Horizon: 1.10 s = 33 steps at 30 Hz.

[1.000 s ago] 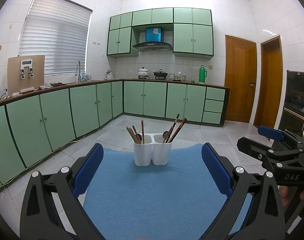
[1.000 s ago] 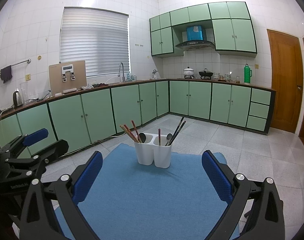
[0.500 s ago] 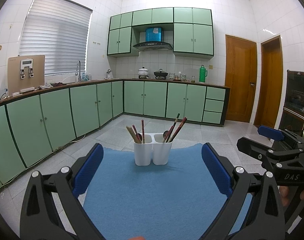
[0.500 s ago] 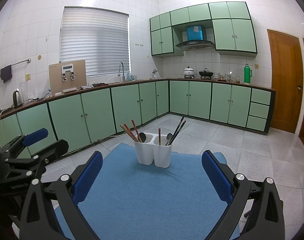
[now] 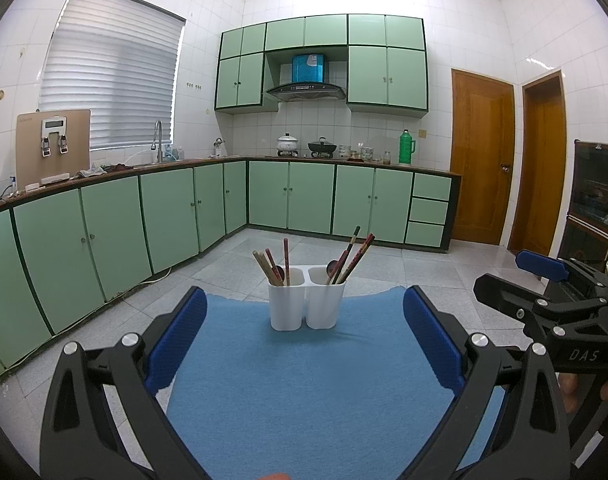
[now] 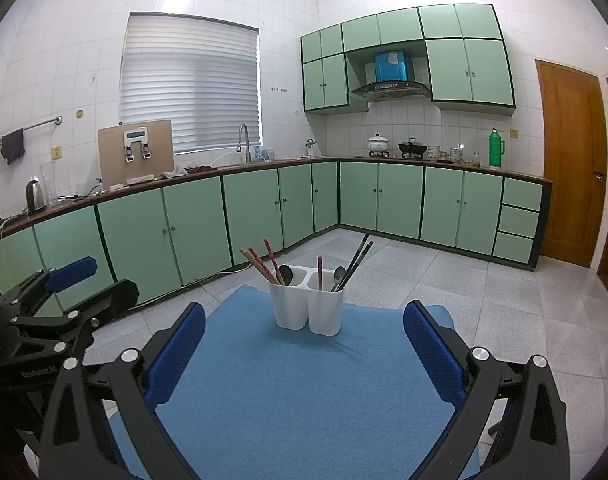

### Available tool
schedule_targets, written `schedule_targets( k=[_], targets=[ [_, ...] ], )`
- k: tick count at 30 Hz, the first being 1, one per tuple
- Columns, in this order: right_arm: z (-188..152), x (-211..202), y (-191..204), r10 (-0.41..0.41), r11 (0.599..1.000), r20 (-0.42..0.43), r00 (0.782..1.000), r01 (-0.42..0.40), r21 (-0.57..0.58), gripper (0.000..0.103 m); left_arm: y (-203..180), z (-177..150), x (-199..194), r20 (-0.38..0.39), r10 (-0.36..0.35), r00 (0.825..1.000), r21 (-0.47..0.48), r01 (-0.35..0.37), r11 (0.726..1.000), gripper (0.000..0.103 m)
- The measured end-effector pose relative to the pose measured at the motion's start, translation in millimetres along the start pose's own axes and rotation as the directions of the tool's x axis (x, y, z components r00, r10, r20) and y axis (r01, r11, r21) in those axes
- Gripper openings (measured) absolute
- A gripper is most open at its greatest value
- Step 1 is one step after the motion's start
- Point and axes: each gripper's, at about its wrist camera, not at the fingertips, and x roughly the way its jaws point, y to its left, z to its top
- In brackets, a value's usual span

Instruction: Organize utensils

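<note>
A white two-compartment utensil holder (image 5: 306,303) (image 6: 308,307) stands at the far end of a blue mat (image 5: 304,380) (image 6: 299,384). Its left compartment holds chopsticks (image 5: 265,267) and a dark spoon (image 6: 285,274). Its right compartment holds dark and red chopsticks (image 5: 354,254) and a spoon (image 6: 338,274). My left gripper (image 5: 304,334) is open and empty, above the near part of the mat, well short of the holder. My right gripper (image 6: 304,336) is open and empty, likewise short of the holder. Each gripper shows at the edge of the other's view.
The mat lies on a raised surface in a kitchen with green cabinets (image 5: 175,216), a tiled floor (image 6: 504,300) and wooden doors (image 5: 482,160). The right gripper's body (image 5: 552,304) is to the right, the left gripper's body (image 6: 43,312) to the left.
</note>
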Motion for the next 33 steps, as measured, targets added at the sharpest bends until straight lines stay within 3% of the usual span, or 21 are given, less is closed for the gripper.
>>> schedule_targets(
  k=[33],
  targets=[
    [-0.7, -1.5, -2.5, -0.005, 1.000, -0.004, 1.000, 0.005, -0.009, 0.098, -2.8, -2.1, 2.3, -0.002, -0.001, 1.000, -0.006, 0.001, 1.000, 0.096]
  ],
)
